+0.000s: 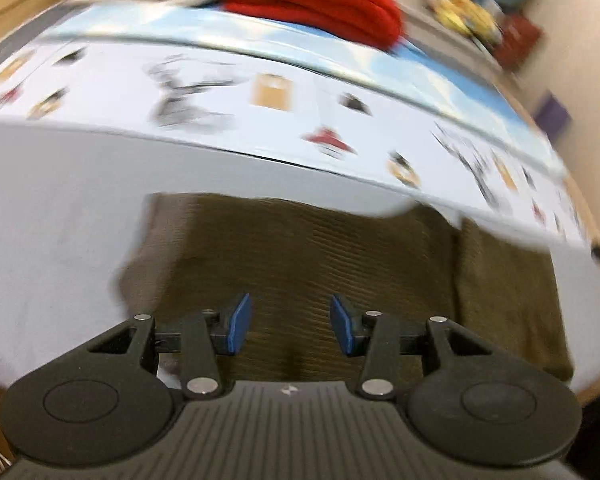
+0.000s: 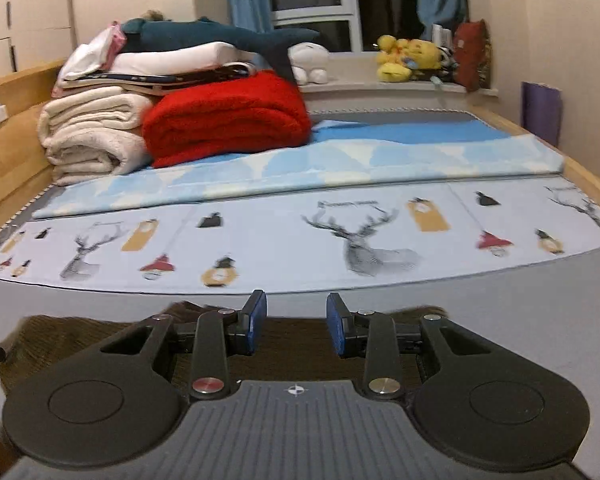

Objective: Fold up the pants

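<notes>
I see the brown pants (image 1: 300, 248) lying on the grey bed (image 1: 60, 208) directly under my left claw (image 1: 291, 325), nearer than my right claw (image 2: 296, 328), both parted and empty.

My left gripper (image 1: 291, 324) is matt black plastic with smooth blue pads and shiny metal pins, and under it the pants (image 1: 300, 248) are brown cloth with a fine ribbed weave. At the bed's far left corner the red blanket (image 2: 228, 120) looks thick and fuzzy beside cream towels (image 2: 92, 136) of rough pile. The bed frame (image 2: 8, 152) is smooth pale wood, and the printed sheet (image 2: 300, 240) is flat, matt cloth.
</notes>
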`<move>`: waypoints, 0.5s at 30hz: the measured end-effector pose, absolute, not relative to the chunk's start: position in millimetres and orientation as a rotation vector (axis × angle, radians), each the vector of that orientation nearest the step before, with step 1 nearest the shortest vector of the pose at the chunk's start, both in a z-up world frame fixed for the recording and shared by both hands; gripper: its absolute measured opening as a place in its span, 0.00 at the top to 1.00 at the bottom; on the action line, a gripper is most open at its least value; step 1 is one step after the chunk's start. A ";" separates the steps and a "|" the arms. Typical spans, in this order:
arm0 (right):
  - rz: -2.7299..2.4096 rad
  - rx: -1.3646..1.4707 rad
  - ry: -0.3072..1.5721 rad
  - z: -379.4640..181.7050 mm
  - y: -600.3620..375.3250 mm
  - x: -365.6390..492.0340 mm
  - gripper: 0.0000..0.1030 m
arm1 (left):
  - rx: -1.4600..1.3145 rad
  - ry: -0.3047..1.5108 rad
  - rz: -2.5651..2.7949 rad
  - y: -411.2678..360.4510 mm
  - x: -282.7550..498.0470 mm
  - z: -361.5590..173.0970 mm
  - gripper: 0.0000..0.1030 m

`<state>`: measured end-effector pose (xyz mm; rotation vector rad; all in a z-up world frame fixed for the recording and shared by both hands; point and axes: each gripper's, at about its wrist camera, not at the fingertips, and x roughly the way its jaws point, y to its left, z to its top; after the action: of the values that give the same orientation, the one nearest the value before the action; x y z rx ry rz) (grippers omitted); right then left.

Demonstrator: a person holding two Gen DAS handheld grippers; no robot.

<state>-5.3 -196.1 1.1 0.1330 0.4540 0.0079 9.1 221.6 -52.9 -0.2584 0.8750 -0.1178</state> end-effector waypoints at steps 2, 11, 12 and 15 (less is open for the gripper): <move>0.034 0.098 0.458 -0.3 -183.1 -1.4 0.67 | -0.367 0.883 -0.073 258.4 6.5 -57.1 0.48; 0.093 0.092 0.494 -3.2 -163.8 10.8 0.66 | -0.606 1.038 -0.035 309.0 19.3 -109.8 0.38; 0.095 0.091 0.495 -3.6 -162.6 12.1 0.66 | -0.620 1.055 -0.032 307.8 24.3 -115.2 0.35; 0.101 0.088 0.497 -4.3 -161.6 13.3 0.66 | -0.662 1.101 -0.006 307.8 35.7 -133.7 0.32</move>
<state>13.3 -161.6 -4.3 0.0877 0.4972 0.1008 35.7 307.8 -133.7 -0.6623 1.1013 -0.0062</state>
